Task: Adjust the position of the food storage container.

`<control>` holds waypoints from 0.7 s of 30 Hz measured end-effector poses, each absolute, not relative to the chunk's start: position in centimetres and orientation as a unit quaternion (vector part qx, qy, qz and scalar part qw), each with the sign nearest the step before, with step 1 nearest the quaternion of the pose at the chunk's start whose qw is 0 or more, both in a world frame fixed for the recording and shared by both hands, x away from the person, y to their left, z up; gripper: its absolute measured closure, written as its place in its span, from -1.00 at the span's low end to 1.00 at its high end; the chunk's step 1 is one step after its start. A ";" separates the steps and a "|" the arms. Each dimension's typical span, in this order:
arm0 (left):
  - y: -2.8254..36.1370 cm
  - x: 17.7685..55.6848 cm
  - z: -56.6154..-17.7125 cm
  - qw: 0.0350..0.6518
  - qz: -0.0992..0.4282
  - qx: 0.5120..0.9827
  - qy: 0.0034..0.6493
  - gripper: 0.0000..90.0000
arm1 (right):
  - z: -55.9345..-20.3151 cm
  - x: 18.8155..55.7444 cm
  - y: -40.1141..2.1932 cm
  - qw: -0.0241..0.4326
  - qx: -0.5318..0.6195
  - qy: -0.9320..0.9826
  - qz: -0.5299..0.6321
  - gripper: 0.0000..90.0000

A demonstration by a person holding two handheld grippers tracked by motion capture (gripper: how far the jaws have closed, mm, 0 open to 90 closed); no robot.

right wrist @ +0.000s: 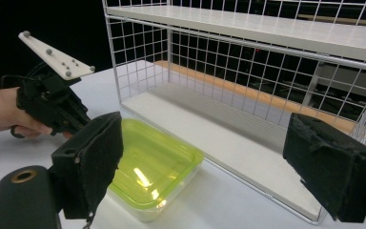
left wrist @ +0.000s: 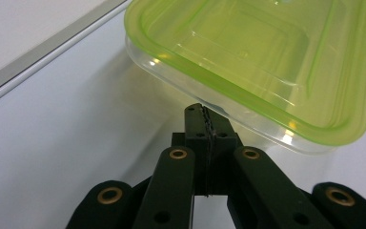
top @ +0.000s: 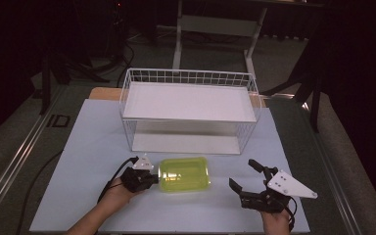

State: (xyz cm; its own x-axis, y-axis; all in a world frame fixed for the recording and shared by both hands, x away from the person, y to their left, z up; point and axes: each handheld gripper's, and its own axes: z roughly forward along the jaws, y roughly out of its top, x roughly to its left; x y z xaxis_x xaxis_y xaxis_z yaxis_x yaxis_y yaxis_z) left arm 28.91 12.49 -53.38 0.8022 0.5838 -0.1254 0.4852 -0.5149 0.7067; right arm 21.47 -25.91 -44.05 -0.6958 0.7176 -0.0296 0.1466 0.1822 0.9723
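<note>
One container (top: 184,174) touching left gripper (top: 149,178)

White table (top: 88,147) bears wire shelf rack (top: 188,112) and green-lidded container (top: 184,174).

The container (top: 184,174) lies on the table (top: 93,147) before the wire rack (top: 188,110), between both claws.

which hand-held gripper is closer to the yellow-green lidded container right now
Left. The left hand-held gripper is at the yellow-green lidded container, its shut jaws meeting the near rim. The right hand-held gripper sits apart on the container's other side, jaws open, with bare table between them.
</note>
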 end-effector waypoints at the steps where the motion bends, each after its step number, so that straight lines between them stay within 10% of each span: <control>1: 12.4 29.0 -53.4 0.385 0.065 0.868 0.307 1.00 | -44.0 21.5 -25.9 0.253 0.297 0.727 0.565 -0.70; 17: 11.1 30.1 -53.6 0.386 0.063 0.868 0.305 1.00 | -44.2 21.5 -26.0 0.250 0.297 0.727 0.566 -0.70; 21: 12.6 29.4 -53.1 0.401 0.075 0.857 0.315 0.70 | -44.3 21.6 -26.0 0.246 0.291 0.731 0.566 -0.69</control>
State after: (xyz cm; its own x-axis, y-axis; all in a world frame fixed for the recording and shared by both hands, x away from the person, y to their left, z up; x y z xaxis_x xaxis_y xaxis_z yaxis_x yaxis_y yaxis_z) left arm 29.45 12.65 -53.09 0.7905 0.5998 -0.1243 0.4798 -0.4801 0.7344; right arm 21.58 -25.98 -44.27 -0.7090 0.7045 -0.0311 0.1469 0.1906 0.9706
